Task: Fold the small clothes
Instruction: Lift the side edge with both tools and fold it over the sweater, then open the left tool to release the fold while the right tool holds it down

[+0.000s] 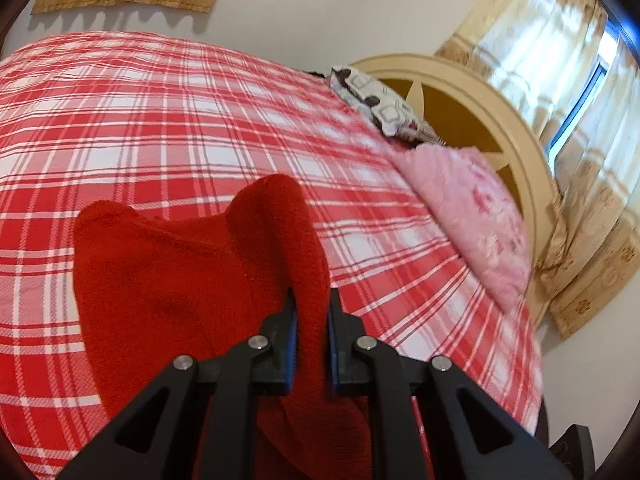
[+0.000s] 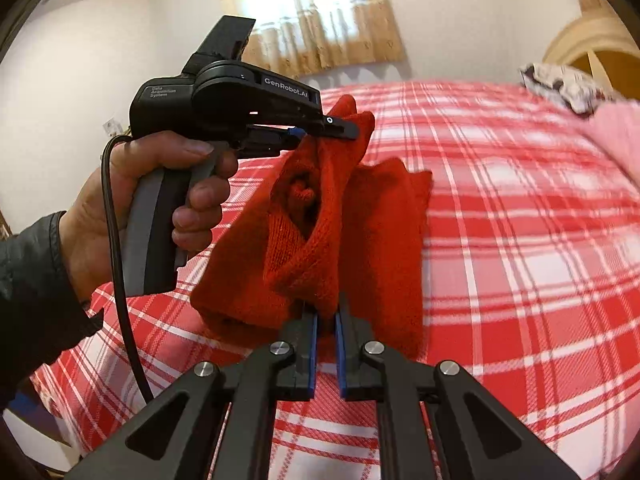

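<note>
A small red knitted garment point(image 2: 304, 240) hangs stretched between both grippers above the red and white plaid bedspread point(image 2: 520, 260). My right gripper point(image 2: 323, 304) is shut on one edge of the knit, which bunches just past its blue pads. In the right wrist view the left gripper point(image 2: 352, 130) sits higher and to the left, held in a person's hand point(image 2: 120, 208), pinching another corner. In the left wrist view my left gripper point(image 1: 313, 300) is shut on a fold of the red garment point(image 1: 168, 280), whose lower part drapes over the bedspread point(image 1: 160, 120).
A pink floral pillow point(image 1: 472, 216) and a grey patterned pillow point(image 1: 380, 108) lie by the cream arched headboard point(image 1: 492, 120) at the right. Gold curtains point(image 1: 560, 60) cover the windows. A black cable point(image 2: 120, 280) trails from the left gripper's handle.
</note>
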`<state>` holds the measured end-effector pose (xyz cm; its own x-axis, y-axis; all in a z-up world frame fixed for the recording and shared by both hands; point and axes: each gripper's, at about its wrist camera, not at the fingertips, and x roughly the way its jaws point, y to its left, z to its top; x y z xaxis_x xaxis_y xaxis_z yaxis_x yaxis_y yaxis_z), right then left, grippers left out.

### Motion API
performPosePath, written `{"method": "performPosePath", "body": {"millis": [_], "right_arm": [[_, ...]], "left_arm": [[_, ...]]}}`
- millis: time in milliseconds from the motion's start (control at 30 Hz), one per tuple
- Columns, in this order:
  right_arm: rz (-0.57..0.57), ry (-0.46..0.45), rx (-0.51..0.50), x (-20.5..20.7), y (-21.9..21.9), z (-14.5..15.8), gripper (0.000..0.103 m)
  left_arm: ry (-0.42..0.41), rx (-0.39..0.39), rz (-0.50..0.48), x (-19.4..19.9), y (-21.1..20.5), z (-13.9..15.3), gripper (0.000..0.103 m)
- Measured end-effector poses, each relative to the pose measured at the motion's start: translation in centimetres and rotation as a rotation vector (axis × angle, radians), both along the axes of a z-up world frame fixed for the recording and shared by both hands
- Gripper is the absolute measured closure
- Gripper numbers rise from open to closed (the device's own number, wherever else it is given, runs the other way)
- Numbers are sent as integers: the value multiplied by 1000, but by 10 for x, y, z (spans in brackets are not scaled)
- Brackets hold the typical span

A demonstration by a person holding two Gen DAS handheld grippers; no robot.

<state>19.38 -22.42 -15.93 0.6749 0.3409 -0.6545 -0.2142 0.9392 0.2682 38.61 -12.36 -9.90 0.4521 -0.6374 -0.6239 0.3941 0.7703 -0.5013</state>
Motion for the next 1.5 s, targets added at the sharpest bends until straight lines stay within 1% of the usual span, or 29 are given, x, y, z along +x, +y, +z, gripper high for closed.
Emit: {"method": "performPosePath", "body": {"millis": [100, 200, 267, 367, 467, 533, 567, 600, 633, 700, 767, 800, 867, 900, 933, 1033, 1100, 1133, 1200, 1267, 1333, 1367, 1400, 1500], "right_arm": [[-13, 33, 41, 3, -9, -6, 96], [-31, 45, 62, 2, -16, -10, 96], [-42, 68, 94, 3, -22, -14, 96], [-59, 88, 117, 5, -30, -20, 96], [-71, 93, 122, 5, -33, -23, 96], [-77, 93, 132, 5, -35, -24, 96], [-79, 99, 141, 6, -36, -24, 96], [-80, 105, 153, 6, -38, -26, 96], [-85, 109, 162, 6, -40, -27, 96], [-101, 113, 180, 6, -46, -29, 96], [-115, 108, 195, 6, -51, -30, 96], [-118, 102, 206, 5, -52, -30, 96], [-126, 94, 211, 3, -53, -31, 94], [-133, 93, 207, 3, -54, -32, 94], [-142, 97, 206, 3, -55, -33, 94], [-150, 93, 201, 2, -54, -37, 94], [-150, 82, 187, 1, -52, -36, 94], [-151, 76, 180, 0, -50, -36, 94], [-150, 64, 167, -2, -47, -34, 92], [-144, 55, 156, -3, -45, -34, 92], [-140, 54, 148, -3, -43, -34, 92], [-139, 53, 146, -4, -43, -33, 92], [-139, 52, 146, -5, -43, -33, 92], [-140, 50, 151, -7, -44, -33, 92]], "left_arm": [[11, 29, -8, 4, -10, -8, 91], [1, 68, -26, 3, -22, -11, 90], [-11, 96, -37, 2, -32, -12, 90], [-40, 134, -49, -3, -41, -10, 86], [-83, 150, -42, -12, -41, -3, 78], [-116, 149, -41, -23, -33, 3, 66], [-129, 151, -37, -26, -30, 5, 62], [-155, 167, -24, -34, -23, 7, 54], [-176, 184, -14, -39, -17, 8, 50], [-222, 237, 0, -54, -4, 6, 46], [-262, 290, 20, -67, 7, 3, 46], [-281, 310, 30, -75, 15, 1, 45], [-299, 328, 55, -89, 30, -8, 40], [-299, 325, 59, -94, 35, -13, 35], [-293, 328, 62, -97, 39, -18, 33], [-261, 323, 57, -105, 47, -34, 33], [-260, 267, 68, -115, 56, -32, 32], [-254, 248, 71, -121, 59, -32, 30], [-255, 231, 56, -137, 64, -32, 30], [-259, 254, 30, -152, 61, -34, 29], [-275, 330, 15, -167, 53, -39, 16], [-283, 366, 21, -171, 49, -41, 15], [-286, 386, 28, -171, 47, -43, 14], [-268, 413, 48, -163, 39, -46, 14]]}}
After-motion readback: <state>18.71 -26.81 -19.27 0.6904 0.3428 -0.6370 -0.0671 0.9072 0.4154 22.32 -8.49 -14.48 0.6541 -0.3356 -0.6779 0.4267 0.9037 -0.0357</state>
